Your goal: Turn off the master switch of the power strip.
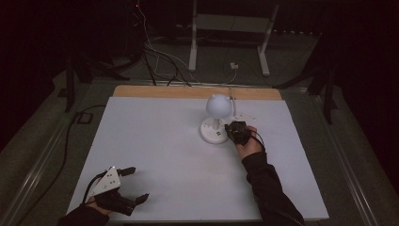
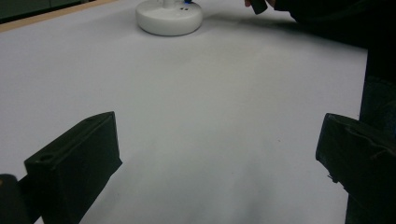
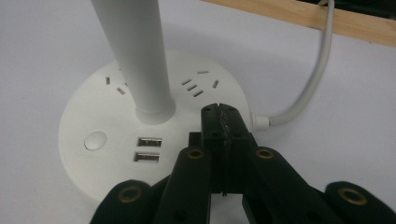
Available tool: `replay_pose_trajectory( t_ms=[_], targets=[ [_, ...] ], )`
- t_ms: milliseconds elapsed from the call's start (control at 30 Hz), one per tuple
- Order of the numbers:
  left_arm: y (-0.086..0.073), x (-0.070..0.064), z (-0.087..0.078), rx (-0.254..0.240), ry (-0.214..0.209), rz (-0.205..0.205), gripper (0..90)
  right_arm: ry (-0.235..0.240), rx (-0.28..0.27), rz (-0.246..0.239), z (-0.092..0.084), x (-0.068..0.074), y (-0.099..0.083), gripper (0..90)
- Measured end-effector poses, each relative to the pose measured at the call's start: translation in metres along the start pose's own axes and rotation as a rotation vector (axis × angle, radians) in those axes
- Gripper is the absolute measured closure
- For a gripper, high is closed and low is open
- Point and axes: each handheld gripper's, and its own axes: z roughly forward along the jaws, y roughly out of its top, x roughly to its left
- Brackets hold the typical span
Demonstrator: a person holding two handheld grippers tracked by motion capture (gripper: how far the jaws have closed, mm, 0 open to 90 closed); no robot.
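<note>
Right claw, pinched shut and empty, is hovering over the lamp base.
Pressing its round button, at nine o'clock, is wanting a straight, gentle push.

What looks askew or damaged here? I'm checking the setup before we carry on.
Nothing stands out. The lamp stands upright on its round base, its cord runs off over the table edge, and no damage shows. The right hand-held gripper is shut over the base's rim; the left hand-held gripper rests open near the front edge.
</note>
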Motion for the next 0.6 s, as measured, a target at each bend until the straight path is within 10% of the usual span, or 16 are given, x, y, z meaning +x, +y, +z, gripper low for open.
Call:
replay_pose_trajectory(
  t_ms=[300,600],
  targets=[
    [0.0001,-0.0001,-0.0002,-0.001,0.001,0.002,0.3,-0.051,0.024,-0.073,0.0017,0.0079,0.0026,90.0],
    [0.0,0.0005,0.0003,-0.001,0.0,0.001,0.3,-0.035,-0.009,-0.027,0.0011,0.0058,-0.0017,90.0]
  ],
)
